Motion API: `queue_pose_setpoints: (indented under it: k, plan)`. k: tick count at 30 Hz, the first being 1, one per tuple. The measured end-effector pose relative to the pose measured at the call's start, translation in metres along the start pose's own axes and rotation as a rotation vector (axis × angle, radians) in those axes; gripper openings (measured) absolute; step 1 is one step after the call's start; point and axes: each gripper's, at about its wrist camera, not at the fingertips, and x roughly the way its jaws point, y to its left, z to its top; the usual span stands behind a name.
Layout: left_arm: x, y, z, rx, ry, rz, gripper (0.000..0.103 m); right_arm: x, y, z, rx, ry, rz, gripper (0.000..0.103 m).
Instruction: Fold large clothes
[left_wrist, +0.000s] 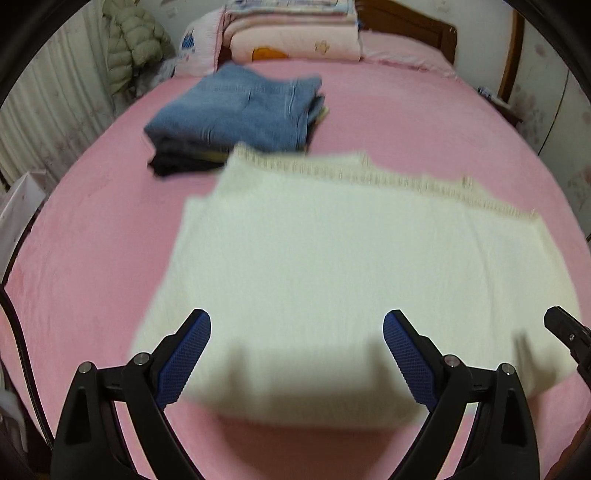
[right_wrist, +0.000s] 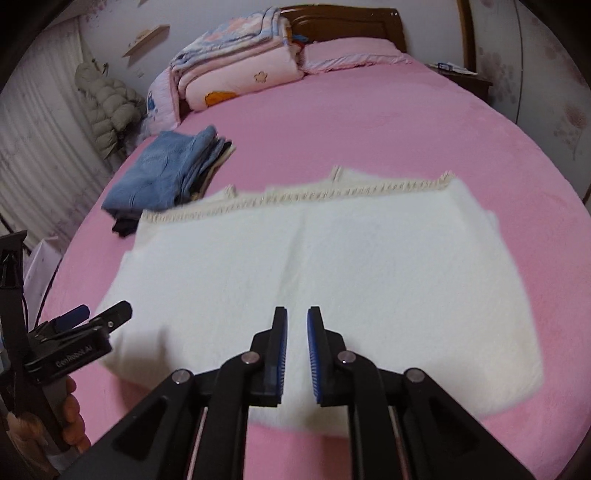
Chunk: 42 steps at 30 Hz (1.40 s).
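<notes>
Cream garment (left_wrist: 332, 266) folded flat on pink bed (left_wrist: 424, 122), long axis crosswise, just ahead of both grippers; left gripper (left_wrist: 296, 354) fingers wide, empty; right gripper (right_wrist: 297, 350) fingers barely parted, empty; neither nearer.

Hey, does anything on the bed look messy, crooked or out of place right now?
Nothing stands out. The white garment lies folded flat on the pink bed, fringed edge away from the grippers. The pile of folded clothes beside it looks tidy.
</notes>
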Motion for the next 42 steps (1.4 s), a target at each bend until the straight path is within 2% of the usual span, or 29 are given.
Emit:
queue_pose_setpoints:
  k: [3, 5, 7, 9, 12, 17, 22, 27, 36, 42]
  plan:
    - [0.013, 0.004, -0.02, -0.038, 0.04, -0.003, 0.094, 0.012, -0.008, -0.022, 0.005, 0.038, -0.019, 0.011]
    - [0.024, 0.01, -0.03, -0.038, 0.067, 0.023, 0.094, 0.02, -0.018, -0.034, 0.015, 0.075, -0.058, 0.011]
    - [0.027, 0.016, -0.036, -0.046, 0.069, 0.015, 0.094, 0.022, -0.034, -0.044, 0.026, 0.088, -0.102, 0.011]
    - [0.025, 0.024, -0.039, -0.044, 0.052, 0.009, 0.094, 0.019, -0.054, -0.048, 0.028, 0.079, -0.148, 0.011]
    - [0.025, 0.034, -0.039, -0.031, 0.04, 0.049, 0.094, 0.011, -0.08, -0.048, 0.04, 0.067, -0.212, 0.011]
    - [0.027, 0.057, -0.04, -0.083, 0.045, 0.102, 0.094, -0.004, -0.118, -0.046, 0.074, 0.048, -0.291, 0.01]
    - [0.03, 0.075, -0.047, -0.162, 0.075, 0.137, 0.097, 0.0, -0.118, -0.047, 0.051, 0.059, -0.307, 0.01]
    - [0.037, 0.1, -0.049, -0.274, 0.121, 0.073, 0.099, 0.0, -0.114, -0.048, 0.039, 0.064, -0.333, 0.011]
    - [0.024, 0.095, -0.049, -0.261, 0.138, 0.083, 0.098, -0.006, -0.11, -0.045, 0.077, 0.091, -0.312, 0.014]
    - [0.0, 0.088, -0.038, -0.239, 0.152, 0.056, 0.098, -0.028, -0.093, -0.041, 0.099, 0.104, -0.239, 0.015]
